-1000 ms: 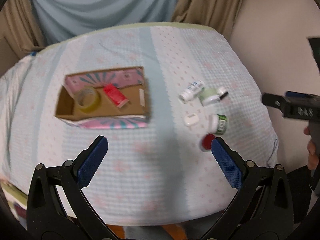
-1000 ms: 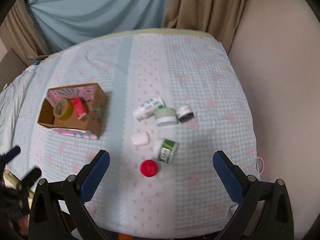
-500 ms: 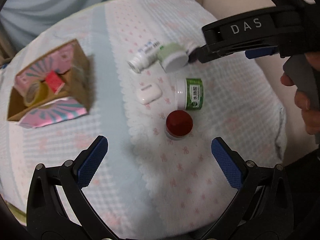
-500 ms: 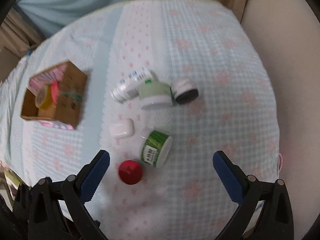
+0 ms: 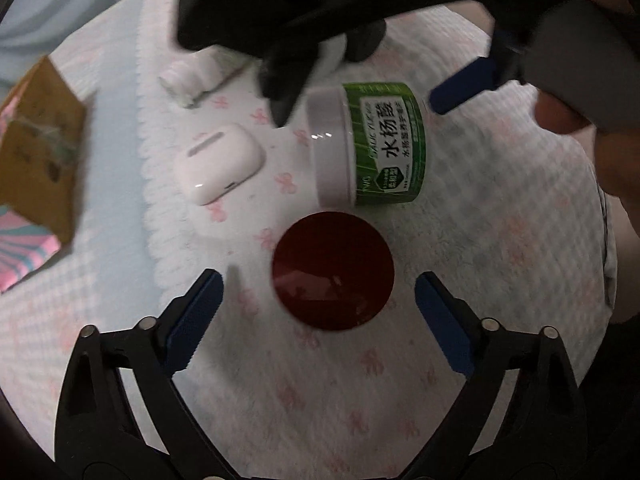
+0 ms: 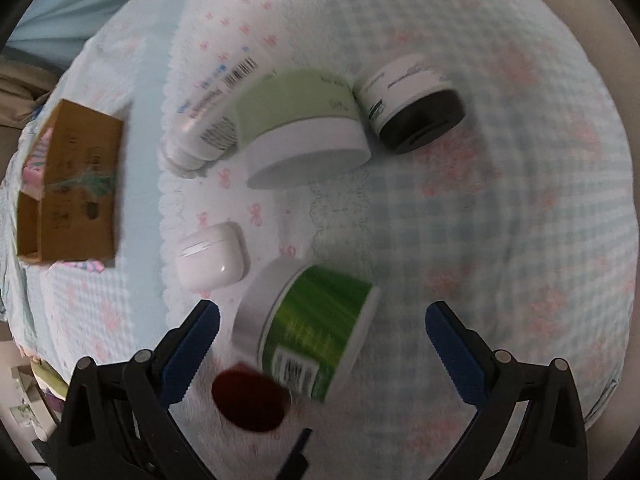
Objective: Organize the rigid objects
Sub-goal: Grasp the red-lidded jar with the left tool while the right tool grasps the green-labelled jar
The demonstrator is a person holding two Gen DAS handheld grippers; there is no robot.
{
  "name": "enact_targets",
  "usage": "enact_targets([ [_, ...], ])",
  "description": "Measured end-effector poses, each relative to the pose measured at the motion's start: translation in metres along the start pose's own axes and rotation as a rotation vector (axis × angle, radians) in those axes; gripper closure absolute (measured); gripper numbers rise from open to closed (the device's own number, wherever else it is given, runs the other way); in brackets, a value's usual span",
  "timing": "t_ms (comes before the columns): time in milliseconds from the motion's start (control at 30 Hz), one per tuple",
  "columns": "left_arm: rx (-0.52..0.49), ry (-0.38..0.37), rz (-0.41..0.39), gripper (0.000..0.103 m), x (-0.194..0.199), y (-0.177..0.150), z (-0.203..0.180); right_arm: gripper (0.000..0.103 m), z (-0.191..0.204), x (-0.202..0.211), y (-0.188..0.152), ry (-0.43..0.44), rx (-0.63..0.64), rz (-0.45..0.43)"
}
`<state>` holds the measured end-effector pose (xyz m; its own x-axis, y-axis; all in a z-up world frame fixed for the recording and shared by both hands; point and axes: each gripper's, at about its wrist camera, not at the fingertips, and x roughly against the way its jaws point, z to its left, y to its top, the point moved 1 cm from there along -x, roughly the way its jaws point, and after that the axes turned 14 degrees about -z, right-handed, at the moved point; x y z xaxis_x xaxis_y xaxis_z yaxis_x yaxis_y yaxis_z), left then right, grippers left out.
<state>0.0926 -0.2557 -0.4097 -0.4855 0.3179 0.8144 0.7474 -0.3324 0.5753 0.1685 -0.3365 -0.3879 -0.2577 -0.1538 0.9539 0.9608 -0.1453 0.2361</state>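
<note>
My left gripper is open, its fingers on either side of a red-lidded jar, just above it. Behind it lie a green-labelled jar on its side and a white earbud case. My right gripper is open and hovers over the green-labelled jar, with the red lid at its lower left. It shows in the left wrist view as a dark shape above the jars. The cardboard box stands at the left.
In the right wrist view a pale green jar, a white bottle and a black-lidded jar lie together beyond the earbud case. All rest on a checked blue-and-pink cloth. The table's edge drops off at the right.
Both grippers have dropped lower and closer to the jars. The left one now straddles the red-lidded jar; the right one has come down over the green-labelled jar. Both stay open.
</note>
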Motion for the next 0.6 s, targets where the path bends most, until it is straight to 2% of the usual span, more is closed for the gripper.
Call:
enact_targets([
  [67,-0.018,-0.017,0.013,0.027,-0.007,-0.001,-0.004,0.005,0.001,-0.011,0.002,0.003,-0.012,0.035],
  [133,-0.032,-0.031,0.029,0.037,-0.012,-0.001,-0.007,0.016,0.003,-0.017,0.003,-0.004,-0.008,0.060],
  [167,-0.038,-0.039,0.035,0.043,-0.013,-0.001,-0.008,0.025,0.003,-0.021,0.003,-0.009,-0.006,0.076],
  [200,-0.051,-0.034,0.036,0.045,-0.014,0.000,-0.009,0.029,0.003,-0.023,0.003,-0.001,-0.010,0.087],
  [233,-0.058,-0.032,0.034,0.051,-0.014,0.000,-0.009,0.030,0.003,-0.025,0.003,0.000,-0.016,0.096],
  [367,-0.046,-0.053,0.053,0.052,-0.016,0.005,-0.006,0.032,0.001,-0.027,0.006,-0.005,-0.031,0.116],
  [600,-0.024,-0.039,0.066,0.052,-0.015,0.013,0.003,0.034,0.000,-0.028,0.013,-0.018,-0.044,0.131],
])
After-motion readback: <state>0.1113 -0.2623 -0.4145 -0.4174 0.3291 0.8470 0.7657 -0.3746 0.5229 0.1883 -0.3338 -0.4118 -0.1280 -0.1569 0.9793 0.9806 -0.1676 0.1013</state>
